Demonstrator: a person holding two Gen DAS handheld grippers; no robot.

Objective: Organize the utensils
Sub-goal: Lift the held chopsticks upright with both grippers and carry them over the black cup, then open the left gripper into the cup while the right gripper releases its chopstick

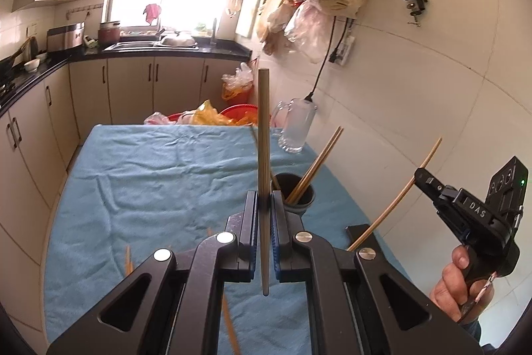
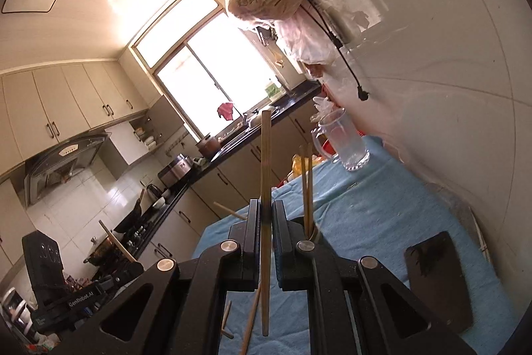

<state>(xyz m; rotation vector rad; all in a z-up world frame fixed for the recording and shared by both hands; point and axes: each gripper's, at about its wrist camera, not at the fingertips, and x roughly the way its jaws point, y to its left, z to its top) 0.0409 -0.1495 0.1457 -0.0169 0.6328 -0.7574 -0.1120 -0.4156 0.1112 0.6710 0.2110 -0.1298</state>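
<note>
In the left wrist view my left gripper (image 1: 265, 202) is shut on a wooden chopstick (image 1: 263, 138) that stands upright between its pads. Just beyond it a dark cup (image 1: 304, 202) holds a pair of chopsticks (image 1: 319, 162) leaning right. At the right edge a hand (image 1: 454, 281) holds my right gripper (image 1: 419, 177), shut on a second chopstick (image 1: 395, 205). In the right wrist view that gripper (image 2: 265, 212) grips its chopstick (image 2: 266, 162) upright, with the cup's chopsticks (image 2: 306, 185) behind its right finger. My left gripper (image 2: 128, 270) shows low on the left.
A blue cloth (image 1: 149, 175) covers the table. Loose chopsticks (image 2: 251, 321) lie on it near me. A glass mug (image 1: 296, 125) stands at the far right by the tiled wall. A black slab (image 2: 439, 281) lies at the right. Red basins and bags sit beyond the far edge.
</note>
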